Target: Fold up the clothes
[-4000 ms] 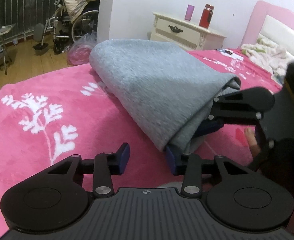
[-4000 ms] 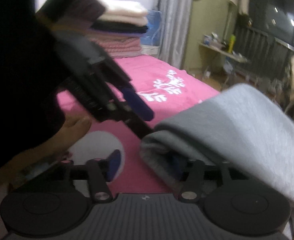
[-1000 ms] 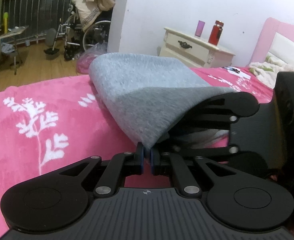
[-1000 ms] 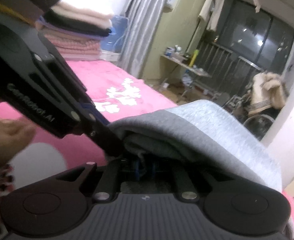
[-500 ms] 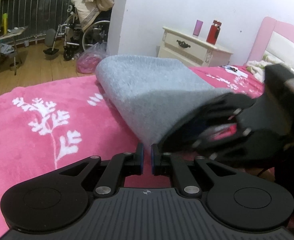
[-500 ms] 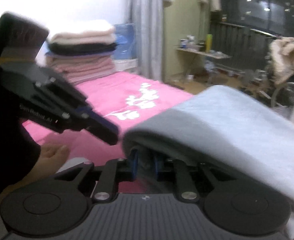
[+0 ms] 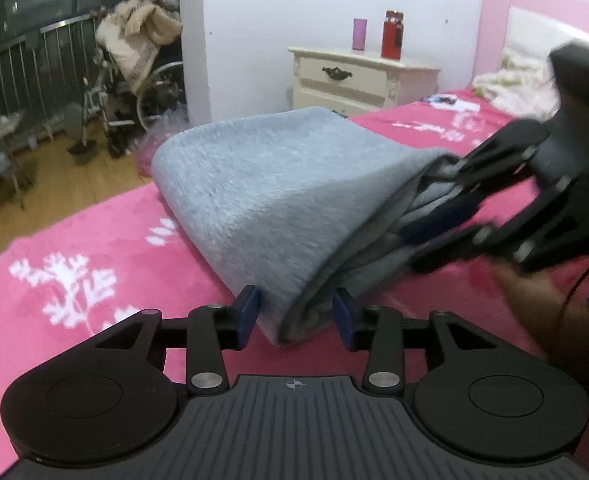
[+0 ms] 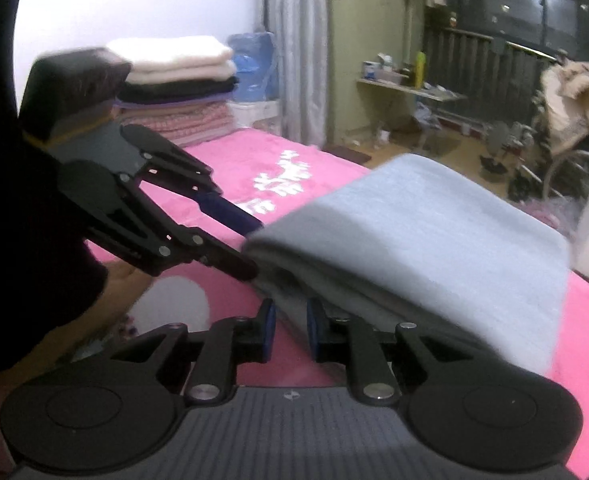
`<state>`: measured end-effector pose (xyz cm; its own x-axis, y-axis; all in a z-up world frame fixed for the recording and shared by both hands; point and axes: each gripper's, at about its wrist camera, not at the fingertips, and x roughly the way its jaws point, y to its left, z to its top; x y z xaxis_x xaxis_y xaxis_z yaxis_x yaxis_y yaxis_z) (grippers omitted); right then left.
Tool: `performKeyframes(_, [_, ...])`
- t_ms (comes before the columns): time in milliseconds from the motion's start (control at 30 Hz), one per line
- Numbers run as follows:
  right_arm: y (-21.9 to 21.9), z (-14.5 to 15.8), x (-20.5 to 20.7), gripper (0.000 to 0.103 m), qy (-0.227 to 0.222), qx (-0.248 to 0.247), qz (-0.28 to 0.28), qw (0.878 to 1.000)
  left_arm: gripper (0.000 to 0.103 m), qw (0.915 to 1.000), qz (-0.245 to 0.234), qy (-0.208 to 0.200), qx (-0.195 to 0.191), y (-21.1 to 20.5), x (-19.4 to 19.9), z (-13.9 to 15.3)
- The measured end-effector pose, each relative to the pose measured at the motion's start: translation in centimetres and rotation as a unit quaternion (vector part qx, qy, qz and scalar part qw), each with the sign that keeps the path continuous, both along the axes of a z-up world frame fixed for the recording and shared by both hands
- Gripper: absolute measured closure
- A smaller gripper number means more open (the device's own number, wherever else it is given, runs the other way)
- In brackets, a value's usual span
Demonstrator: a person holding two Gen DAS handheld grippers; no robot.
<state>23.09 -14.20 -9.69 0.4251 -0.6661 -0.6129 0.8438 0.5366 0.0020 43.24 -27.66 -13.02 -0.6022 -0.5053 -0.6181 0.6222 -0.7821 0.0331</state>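
Observation:
A folded grey fleece garment (image 7: 286,196) lies on the pink bedspread (image 7: 94,248); it also shows in the right wrist view (image 8: 434,236). My left gripper (image 7: 296,314) is open, its blue pads on either side of the garment's near corner. My right gripper (image 8: 288,326) is partly open, with the garment's edge lying between its pads. In the left wrist view the right gripper (image 7: 446,216) reaches into the folded layers from the right. In the right wrist view the left gripper (image 8: 234,240) sits at the garment's left corner.
A cream nightstand (image 7: 358,76) with a purple cup (image 7: 359,34) and a red bottle (image 7: 391,34) stands behind the bed. A pink headboard (image 7: 534,12) is at the right. A wheelchair (image 7: 142,80) stands on the wooden floor. A stack of folded textiles (image 8: 178,88) is beyond the bed.
Both grippers have opened from shut and let go of the grey garment. The garment has dropped lower onto the bedspread.

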Motion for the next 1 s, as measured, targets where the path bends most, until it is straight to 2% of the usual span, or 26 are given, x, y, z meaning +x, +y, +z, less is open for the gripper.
performKeyframes(100, [0.0, 0.3, -1.2, 0.086, -0.007, 0.007, -0.021, 1.000, 0.063, 0.9995, 0.010, -0.017, -0.023, 0.1, -0.8, -0.5])
performKeyframes(233, [-0.9, -0.1, -0.5, 0.087, -0.022, 0.008, -0.012, 1.000, 0.062, 0.9989, 0.021, -0.026, -0.034, 0.2, -1.1, -0.8])
performKeyframes(300, [-1.5, -0.9, 0.1, 0.091, -0.006, -0.003, -0.024, 1.000, 0.062, 0.9986, 0.030, -0.029, -0.033, 0.1, -1.0, -0.9])
performKeyframes(367, [-2.1, -1.9, 0.1, 0.102, 0.029, -0.027, -0.060, 0.997, 0.063, 0.9983, 0.041, -0.033, -0.023, -0.2, -0.8, -1.1])
performKeyframes(400, [-2.4, -2.3, 0.0, 0.103, 0.037, -0.034, -0.078, 0.996, 0.063, 0.9985, 0.042, -0.032, -0.015, -0.4, -0.8, -1.2])
performKeyframes(467, [-2.8, -2.6, -0.5, 0.103, 0.026, -0.030, -0.101, 0.994, 0.064, 0.9986, 0.040, -0.033, -0.014, -0.4, -0.8, -1.3])
performKeyframes(667, [-0.6, -1.0, -0.6, 0.103, 0.013, -0.033, -0.051, 0.998, 0.064, 0.9984, 0.035, -0.039, -0.020, -0.2, -0.6, -1.2])
performKeyframes(767, [-0.5, -1.7, -0.4, 0.103, 0.030, -0.020, -0.043, 0.998, 0.064, 0.9984, 0.036, -0.040, -0.020, -0.3, -0.7, -1.3])
performKeyframes(833, [-1.2, -2.8, -0.3, 0.103, 0.049, -0.021, -0.062, 0.997, 0.064, 0.9984, 0.036, -0.040, -0.018, -0.3, -0.7, -1.3])
performKeyframes(1000, [-1.7, -3.0, 0.1, 0.103, 0.051, -0.052, -0.116, 0.991, 0.064, 0.9984, 0.037, -0.040, -0.016, -0.4, -0.7, -1.3])
